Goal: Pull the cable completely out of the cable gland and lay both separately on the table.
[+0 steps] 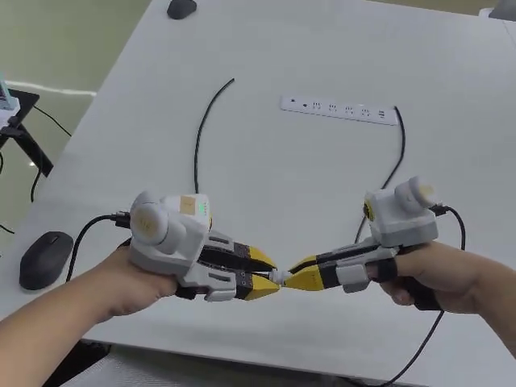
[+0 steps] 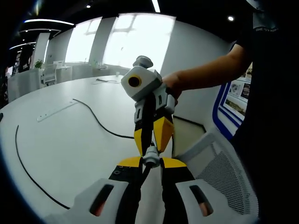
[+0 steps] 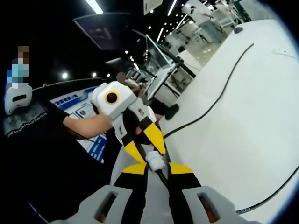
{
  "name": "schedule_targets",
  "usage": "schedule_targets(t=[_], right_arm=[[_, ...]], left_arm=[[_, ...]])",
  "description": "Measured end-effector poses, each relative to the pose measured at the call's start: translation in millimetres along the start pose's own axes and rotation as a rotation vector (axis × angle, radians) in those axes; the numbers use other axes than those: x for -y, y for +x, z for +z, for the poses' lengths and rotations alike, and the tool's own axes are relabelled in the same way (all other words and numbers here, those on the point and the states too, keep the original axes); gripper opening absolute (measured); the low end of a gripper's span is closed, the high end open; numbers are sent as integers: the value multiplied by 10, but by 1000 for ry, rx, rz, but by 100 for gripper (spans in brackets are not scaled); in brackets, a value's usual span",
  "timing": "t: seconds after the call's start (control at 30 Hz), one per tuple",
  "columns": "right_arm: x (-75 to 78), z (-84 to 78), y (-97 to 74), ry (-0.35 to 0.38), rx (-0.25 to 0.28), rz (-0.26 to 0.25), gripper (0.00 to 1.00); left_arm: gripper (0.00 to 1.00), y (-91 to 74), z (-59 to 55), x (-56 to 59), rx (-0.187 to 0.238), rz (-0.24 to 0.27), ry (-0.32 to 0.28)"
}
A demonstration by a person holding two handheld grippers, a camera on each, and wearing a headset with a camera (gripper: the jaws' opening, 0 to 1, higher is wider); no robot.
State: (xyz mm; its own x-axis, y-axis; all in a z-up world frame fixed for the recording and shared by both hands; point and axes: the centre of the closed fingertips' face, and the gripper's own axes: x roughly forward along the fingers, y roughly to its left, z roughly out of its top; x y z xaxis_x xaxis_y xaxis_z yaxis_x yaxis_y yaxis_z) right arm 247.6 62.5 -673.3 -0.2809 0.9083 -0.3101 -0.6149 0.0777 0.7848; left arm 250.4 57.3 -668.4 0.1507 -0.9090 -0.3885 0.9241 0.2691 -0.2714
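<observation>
Table: white tabletop [image 1: 306, 177] in a bright office, with a power strip [image 1: 339, 109] toward the far edge and a loose black lead [image 1: 198, 137] across the middle, left of the strip.
Task's things: the small pale gland [image 1: 283, 276] and its black cable [image 3: 162, 176] hung in the air over the near edge, between the two tools and clear of the tabletop.
Left gripper [image 1: 270, 276]: jaws narrow, pinched on the gland.
Right gripper [image 1: 297, 283]: jaws narrow, clamped on the cable just beside the gland.
Done: each part was gripped by its own tool, with the tips nearly meeting.
Remaining: nearly everything, by my reckoning. The cable sat in the gland, so it had to be drawn fully out. Then each piece had to be laid down apart on the tabletop.
</observation>
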Motion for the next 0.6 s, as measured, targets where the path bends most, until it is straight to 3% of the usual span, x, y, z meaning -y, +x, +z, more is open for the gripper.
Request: schedule_targets(t=[0.17, 0.37, 0.6], right_arm=[[-44, 24, 21, -12, 8, 6, 9], [-99, 2, 37, -101, -10, -6, 8], [-122, 10, 38, -329, -50, -66, 8]], left_arm=[[15, 0, 18, -16, 1, -2, 5], [15, 1, 9, 0, -6, -6, 9], [15, 1, 8, -6, -1, -7, -16]])
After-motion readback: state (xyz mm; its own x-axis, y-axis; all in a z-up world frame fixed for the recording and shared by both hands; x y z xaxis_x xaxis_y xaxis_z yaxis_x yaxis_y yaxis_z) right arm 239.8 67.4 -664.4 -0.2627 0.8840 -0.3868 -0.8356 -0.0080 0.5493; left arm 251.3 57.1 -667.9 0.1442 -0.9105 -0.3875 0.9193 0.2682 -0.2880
